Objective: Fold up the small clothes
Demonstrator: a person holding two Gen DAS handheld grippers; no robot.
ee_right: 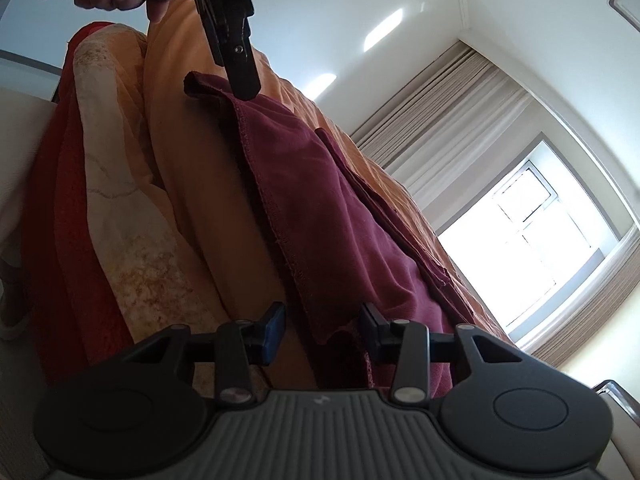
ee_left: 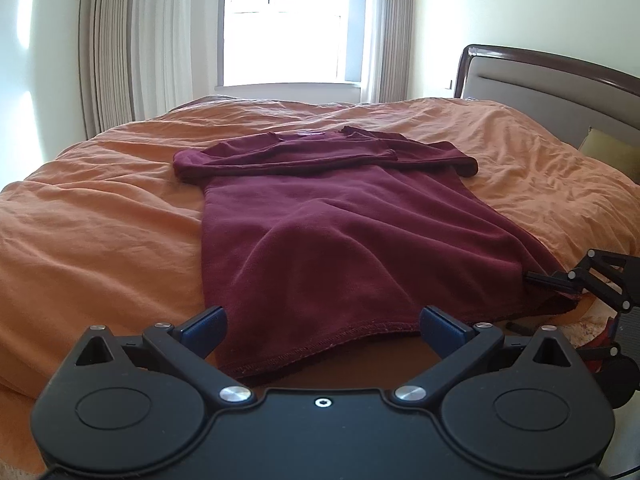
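Observation:
A dark maroon shirt (ee_left: 340, 232) lies flat on the orange bed cover, both sleeves folded across its chest, hem toward me. My left gripper (ee_left: 322, 326) is open, its blue pads on either side of the hem's left part. In the right wrist view the shirt (ee_right: 320, 200) runs up the tilted picture. My right gripper (ee_right: 322, 330) is open with the hem's right corner between its pads. The right gripper also shows in the left wrist view (ee_left: 560, 280) at that corner. The left gripper shows in the right wrist view (ee_right: 240, 76) at the far corner.
The orange bed cover (ee_left: 100, 220) is rumpled all around the shirt. A dark headboard (ee_left: 560, 80) and a yellow pillow (ee_left: 612, 148) are at the right. A window (ee_left: 288, 24) and curtains are behind. A red and cream blanket (ee_right: 100, 200) hangs at the bed's near edge.

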